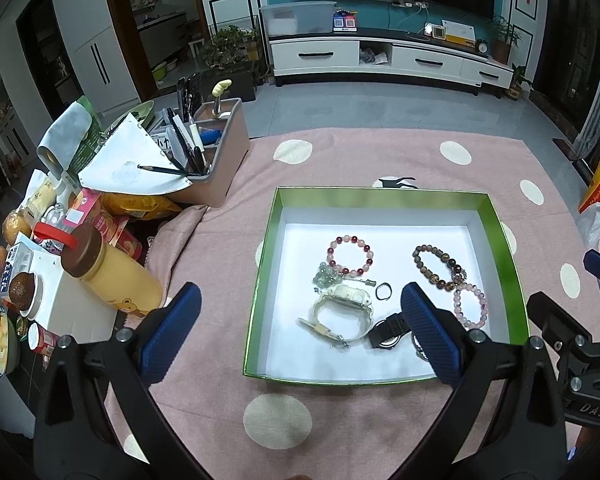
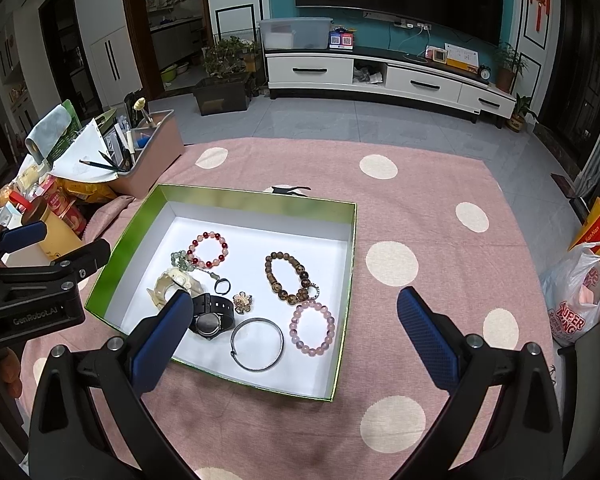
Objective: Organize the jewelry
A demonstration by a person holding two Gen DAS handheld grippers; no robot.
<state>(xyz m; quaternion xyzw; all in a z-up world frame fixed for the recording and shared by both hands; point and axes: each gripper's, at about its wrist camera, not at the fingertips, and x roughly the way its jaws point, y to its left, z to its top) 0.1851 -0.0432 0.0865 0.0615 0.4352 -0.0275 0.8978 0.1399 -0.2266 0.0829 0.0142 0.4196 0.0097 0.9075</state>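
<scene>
Both the left gripper (image 1: 300,332) and right gripper (image 2: 296,336) hover spread wide and empty above the green box (image 2: 260,202) holding bracelets and watches; lifting the silver bangle (image 2: 257,344) calls for a centred, gentle pinch

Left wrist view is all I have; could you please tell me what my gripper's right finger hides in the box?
Observer: A silver bangle lies flat on the box floor, beside the pink bracelet.
Operator: Anything else there?
Observer: A small gold flower brooch sits between the black watch and the brown bracelet.
Operator: Is the right gripper holding anything?
Observer: No, the right gripper is open and empty.
</scene>
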